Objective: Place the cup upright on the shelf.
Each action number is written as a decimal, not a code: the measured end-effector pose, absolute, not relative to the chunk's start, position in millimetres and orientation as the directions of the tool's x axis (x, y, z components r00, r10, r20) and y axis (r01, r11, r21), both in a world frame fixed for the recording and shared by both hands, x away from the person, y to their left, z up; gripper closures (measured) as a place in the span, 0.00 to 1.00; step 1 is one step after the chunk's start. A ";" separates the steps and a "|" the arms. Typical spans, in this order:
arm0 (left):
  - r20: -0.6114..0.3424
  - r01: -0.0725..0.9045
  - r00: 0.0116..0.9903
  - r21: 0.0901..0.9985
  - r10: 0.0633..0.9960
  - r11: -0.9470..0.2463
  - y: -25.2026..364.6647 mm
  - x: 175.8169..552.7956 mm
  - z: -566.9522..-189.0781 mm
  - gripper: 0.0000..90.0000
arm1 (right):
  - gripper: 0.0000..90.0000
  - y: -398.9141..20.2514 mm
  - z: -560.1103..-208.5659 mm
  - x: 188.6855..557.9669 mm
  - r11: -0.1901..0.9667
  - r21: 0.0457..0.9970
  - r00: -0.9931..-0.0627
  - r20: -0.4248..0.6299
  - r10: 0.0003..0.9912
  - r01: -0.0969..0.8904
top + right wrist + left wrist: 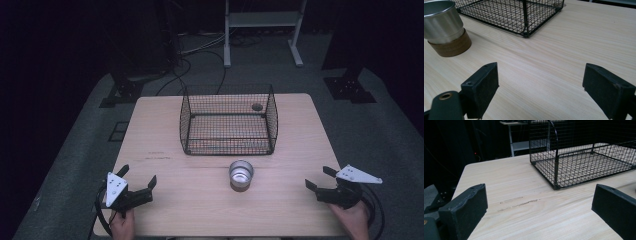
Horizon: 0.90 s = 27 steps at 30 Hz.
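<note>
We hold our right gripper (319,179) and left gripper (137,175) low over the table (165,145), jaws spread and empty. Between them, nearer the right, stands a metal cup (241,175) with a brown base. It looks light, rigid and slick; we would pinch its rim wall.

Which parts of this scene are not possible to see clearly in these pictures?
- Metal cup: the high view is too dim and small to show whether it holds anything; in the right gripper view the top and left edges cut it off.
- Wire basket: the top and right edges cut it off in the left gripper view.
- Room behind the table: too dark in the high view.
</note>
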State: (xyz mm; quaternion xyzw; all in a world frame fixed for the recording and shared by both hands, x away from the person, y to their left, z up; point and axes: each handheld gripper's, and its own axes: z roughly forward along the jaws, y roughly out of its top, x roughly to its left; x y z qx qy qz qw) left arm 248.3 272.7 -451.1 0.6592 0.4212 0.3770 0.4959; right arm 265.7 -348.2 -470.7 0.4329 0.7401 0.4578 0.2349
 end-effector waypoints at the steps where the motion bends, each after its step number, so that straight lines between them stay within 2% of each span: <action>1: 0.082 0.181 0.359 0.971 0.930 -0.156 272.4 248.4 -451.6 0.00 | 0.14 -347.9 -470.3 265.6 0.207 0.882 -0.514 0.046 0.857 0.424; 27: 0.093 0.180 0.357 0.969 0.929 -0.167 274.2 247.9 -452.3 0.00 | 0.14 -315.6 -457.5 262.7 0.295 0.883 -0.593 -0.022 0.805 0.366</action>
